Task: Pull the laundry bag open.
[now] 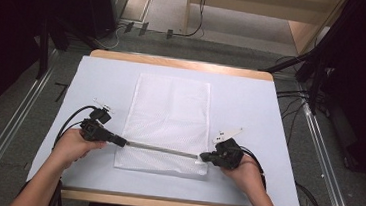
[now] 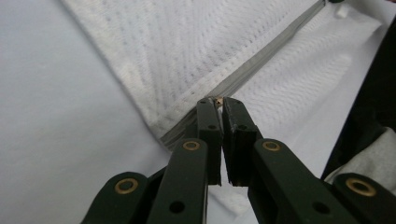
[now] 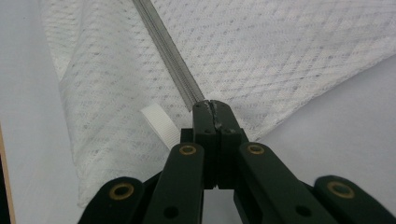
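Note:
A white mesh bag (image 1: 169, 117) lies flat in the middle of the table. A grey zipper (image 1: 162, 150) runs across it near its front edge. My left gripper (image 1: 121, 141) is shut on the zipper's left end. In the left gripper view the jaws (image 2: 218, 101) pinch a small tan piece at the end of the zipper (image 2: 261, 58). My right gripper (image 1: 202, 157) is shut on the zipper's right end. In the right gripper view the closed tips (image 3: 211, 105) hold the zipper (image 3: 168, 51), with a white fabric loop (image 3: 161, 123) just to their left.
The pale table cover (image 1: 251, 104) has bare room on both sides of the bag and behind it. The table's wooden front edge (image 1: 177, 204) is close behind both hands. Cables (image 1: 69, 120) trail from the grippers.

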Tool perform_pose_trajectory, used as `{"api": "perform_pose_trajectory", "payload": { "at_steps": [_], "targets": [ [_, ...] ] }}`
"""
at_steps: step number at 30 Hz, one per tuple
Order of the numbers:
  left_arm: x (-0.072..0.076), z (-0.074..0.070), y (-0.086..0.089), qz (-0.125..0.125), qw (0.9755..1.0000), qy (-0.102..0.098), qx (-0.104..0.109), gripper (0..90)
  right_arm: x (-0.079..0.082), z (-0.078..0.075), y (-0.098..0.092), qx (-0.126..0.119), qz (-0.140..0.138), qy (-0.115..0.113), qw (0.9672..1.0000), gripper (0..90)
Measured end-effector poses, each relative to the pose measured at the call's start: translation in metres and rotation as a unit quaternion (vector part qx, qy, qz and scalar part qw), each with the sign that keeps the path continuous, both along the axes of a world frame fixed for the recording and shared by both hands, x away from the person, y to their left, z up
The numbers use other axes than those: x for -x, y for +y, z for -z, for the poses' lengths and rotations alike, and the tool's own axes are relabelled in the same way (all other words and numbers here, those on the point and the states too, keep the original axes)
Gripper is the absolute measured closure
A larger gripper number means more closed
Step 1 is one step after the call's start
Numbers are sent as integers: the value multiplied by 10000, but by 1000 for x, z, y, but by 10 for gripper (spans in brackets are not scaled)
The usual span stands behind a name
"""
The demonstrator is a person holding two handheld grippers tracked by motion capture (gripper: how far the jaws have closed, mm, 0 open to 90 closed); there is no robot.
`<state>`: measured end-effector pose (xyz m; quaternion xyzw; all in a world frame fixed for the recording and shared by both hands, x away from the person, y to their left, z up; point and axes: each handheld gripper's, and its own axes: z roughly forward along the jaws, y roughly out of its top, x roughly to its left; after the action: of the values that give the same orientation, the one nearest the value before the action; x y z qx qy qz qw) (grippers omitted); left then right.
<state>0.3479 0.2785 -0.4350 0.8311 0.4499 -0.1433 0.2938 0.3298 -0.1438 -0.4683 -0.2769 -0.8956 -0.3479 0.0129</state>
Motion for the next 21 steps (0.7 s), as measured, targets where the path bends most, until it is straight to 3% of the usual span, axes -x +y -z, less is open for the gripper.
{"api": "perform_pose_trajectory", "payload": {
  "at_steps": [3, 7, 17, 21],
  "targets": [
    [2, 1, 6, -9, 10000, 13, -75, 881, 0, 0, 0, -11, -2, 5, 10000, 900],
    [3, 2, 16, -198, 9998, 34, 5, 881, 0, 0, 1, -24, 20, 28, 10000, 900],
    [8, 1, 31, -351, 9994, -19, -27, 880, -3, 1, 0, -79, 4, 117, 9999, 900],
    [7, 2, 31, -437, 9990, -30, -22, 879, -4, 1, 0, -87, -30, 119, 9999, 900]
  ]
}}
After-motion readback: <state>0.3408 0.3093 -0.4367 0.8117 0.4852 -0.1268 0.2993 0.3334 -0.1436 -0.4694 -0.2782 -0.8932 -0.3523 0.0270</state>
